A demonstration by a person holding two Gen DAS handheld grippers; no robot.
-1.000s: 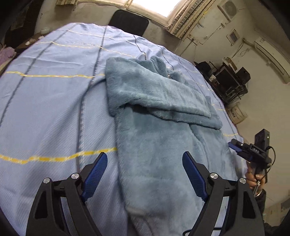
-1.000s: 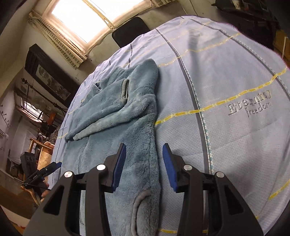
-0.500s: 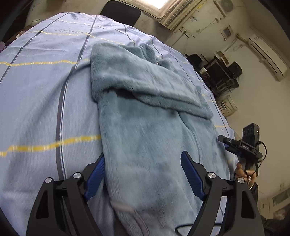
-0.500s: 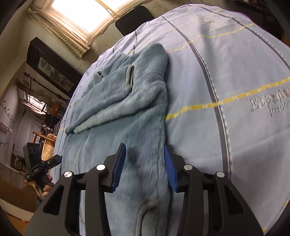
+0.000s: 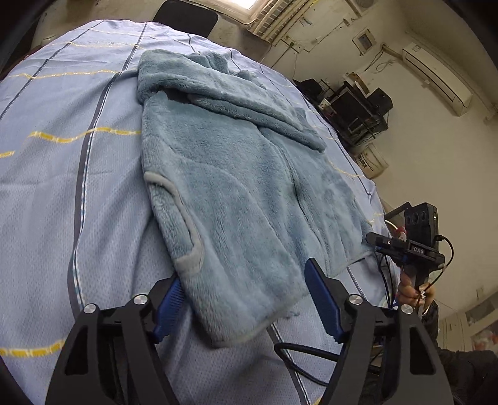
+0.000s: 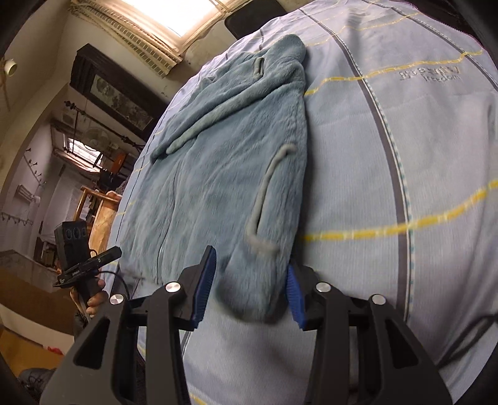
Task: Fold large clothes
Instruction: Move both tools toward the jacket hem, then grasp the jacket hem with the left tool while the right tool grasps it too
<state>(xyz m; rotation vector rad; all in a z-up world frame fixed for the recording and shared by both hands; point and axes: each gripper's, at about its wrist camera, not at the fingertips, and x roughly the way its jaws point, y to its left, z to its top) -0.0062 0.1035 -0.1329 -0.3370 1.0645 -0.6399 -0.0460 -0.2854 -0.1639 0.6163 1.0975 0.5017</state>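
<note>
Through the left wrist camera I see the fleece garment (image 5: pixel 236 174), a blue-grey plush jacket, lying flat on the striped sheet (image 5: pixel 62 193) of the bed, its sleeves folded across the upper body and its near hem corner reaching down between my fingers. My left claw (image 5: pixel 246 299) stands released: its jaws have just been closing, the hem corner lies between them, yet both blue pads sit apart from the cloth's thickness and I see no pinch. A grey-trimmed pocket (image 5: pixel 180 224) curves along the garment's left edge, just above the left pad. At far right my right claw (image 5: pixel 401 246) shows side-on, held by a hand (image 5: pixel 411 286) off the bed's edge, near the garment's other hem corner; a black cable (image 5: pixel 298 355) trails over the sheet below the hem. On the wall behind sits an air conditioner (image 5: pixel 435 74). Through the right wrist camera, somewhat blurred, the same garment (image 6: pixel 218 162) runs away toward the window (image 6: pixel 174 12), and its near corner hangs between my right claw's (image 6: pixel 249 286) pads. The right pad touches the fleece edge, the left pad stands clear of it, so I record this claw as released, cloth between the jaws but not clamped. The left claw (image 6: pixel 90 261) appears at far left beyond the bed's edge, gripped by a hand (image 6: pixel 93 299).
</note>
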